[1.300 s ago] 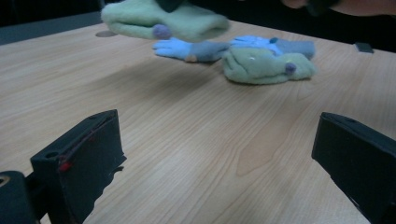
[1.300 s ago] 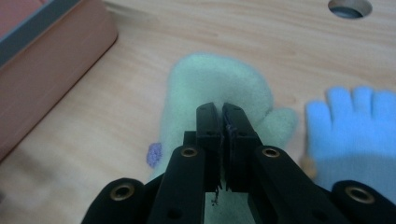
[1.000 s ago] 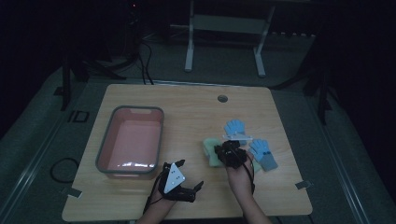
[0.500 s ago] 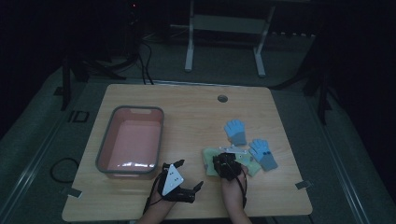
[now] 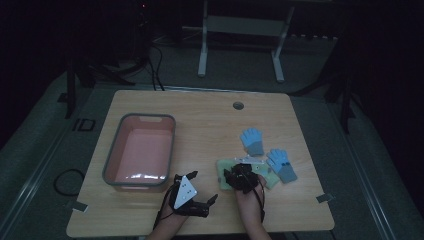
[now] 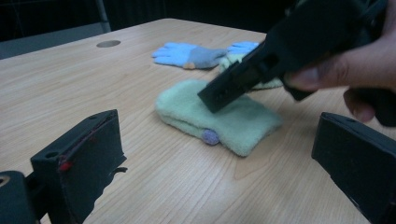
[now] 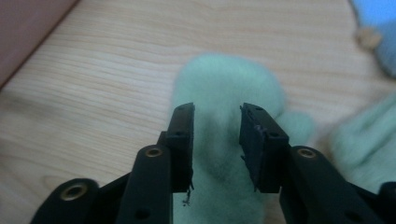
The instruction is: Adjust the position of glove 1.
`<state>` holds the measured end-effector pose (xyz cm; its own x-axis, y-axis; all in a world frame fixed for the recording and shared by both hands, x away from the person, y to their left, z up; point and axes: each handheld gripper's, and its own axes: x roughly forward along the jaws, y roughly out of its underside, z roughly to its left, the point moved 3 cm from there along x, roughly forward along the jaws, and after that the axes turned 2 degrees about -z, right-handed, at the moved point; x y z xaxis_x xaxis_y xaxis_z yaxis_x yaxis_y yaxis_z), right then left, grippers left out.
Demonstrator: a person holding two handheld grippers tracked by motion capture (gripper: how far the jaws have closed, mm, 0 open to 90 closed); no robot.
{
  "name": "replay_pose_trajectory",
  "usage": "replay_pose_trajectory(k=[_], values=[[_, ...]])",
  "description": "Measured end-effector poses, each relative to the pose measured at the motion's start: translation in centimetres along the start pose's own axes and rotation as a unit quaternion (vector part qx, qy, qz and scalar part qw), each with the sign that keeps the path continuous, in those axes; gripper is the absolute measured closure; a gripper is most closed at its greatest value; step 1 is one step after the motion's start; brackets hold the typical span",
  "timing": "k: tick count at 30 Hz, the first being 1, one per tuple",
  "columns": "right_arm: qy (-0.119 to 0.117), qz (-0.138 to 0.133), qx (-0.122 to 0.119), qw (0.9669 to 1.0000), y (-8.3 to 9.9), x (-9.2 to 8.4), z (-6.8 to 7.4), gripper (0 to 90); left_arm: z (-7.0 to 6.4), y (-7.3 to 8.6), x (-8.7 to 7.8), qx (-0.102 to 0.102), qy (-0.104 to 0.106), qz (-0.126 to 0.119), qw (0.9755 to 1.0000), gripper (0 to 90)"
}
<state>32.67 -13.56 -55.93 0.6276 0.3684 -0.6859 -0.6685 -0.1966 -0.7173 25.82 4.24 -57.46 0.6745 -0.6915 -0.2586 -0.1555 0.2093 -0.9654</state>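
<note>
A pale green mitten (image 7: pixel 224 88) lies flat on the wooden table (image 5: pixel 200 130), also in the left gripper view (image 6: pixel 219 116). My right gripper (image 7: pixel 217 114) hovers just over it. Its jaws have just been opening and stand a little apart, their pads not pressing the wool. From above, the right gripper (image 5: pixel 244 169) covers the mitten (image 5: pixel 225 172). A second green mitten (image 7: pixel 369 140) lies beside it. My left gripper (image 5: pixel 202 186) rests near the front edge, jaws wide open with nothing between them (image 6: pixel 222 140).
A pink tub (image 5: pixel 112 165) stands at the left of the table. Two blue gloves (image 5: pixel 252 141) (image 5: pixel 282 165) lie to the right of the mittens. A round cable hole (image 5: pixel 238 105) sits near the far edge.
My right hand has come down and toward the table's front edge, over the green mitten. The left gripper has not moved.
</note>
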Motion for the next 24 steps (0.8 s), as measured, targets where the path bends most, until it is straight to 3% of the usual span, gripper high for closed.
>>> replay_pose_trajectory(k=[6,10,11,12,14,16,19,24], values=[[-0.028,-0.006,-0.063,0.9976,-1.4,-1.0,-0.5,54.6,0.0,0.0,0.0,0.001,-0.002,-0.001,1.0000,2.2],[-0.052,-0.006,-0.080,0.9954,-2.1,-1.4,-1.5,54.1,0.0,0.0,0.0,0.001,-0.002,-0.001,1.0000,2.2],[-0.057,-0.005,-0.081,0.9951,-2.4,-1.5,-1.8,54.1,0.0,0.0,0.0,0.001,-0.002,-0.001,1.0000,2.2],[-0.062,-0.012,-0.102,0.9928,-3.1,-1.8,-2.6,54.3,0.0,0.0,0.0,0.001,-0.001,-0.002,1.0000,2.1],[-0.070,-0.019,-0.115,0.9908,-3.6,-2.3,-3.4,54.9,0.0,0.0,-0.1,0.002,0.006,-0.006,1.0000,2.2],[-0.069,-0.020,-0.119,0.9903,-4.0,-2.6,-4.5,55.8,0.0,0.0,-0.1,0.001,0.006,-0.007,1.0000,2.2],[-0.072,-0.024,-0.128,0.9889,-4.4,-3.1,-6.0,57.3,0.1,0.0,-0.2,-0.002,0.005,-0.009,0.9999,2.2],[-0.079,-0.023,-0.161,0.9835,-4.6,-3.7,-8.1,58.3,0.1,0.0,-0.2,-0.004,0.003,-0.011,0.9999,2.2]])
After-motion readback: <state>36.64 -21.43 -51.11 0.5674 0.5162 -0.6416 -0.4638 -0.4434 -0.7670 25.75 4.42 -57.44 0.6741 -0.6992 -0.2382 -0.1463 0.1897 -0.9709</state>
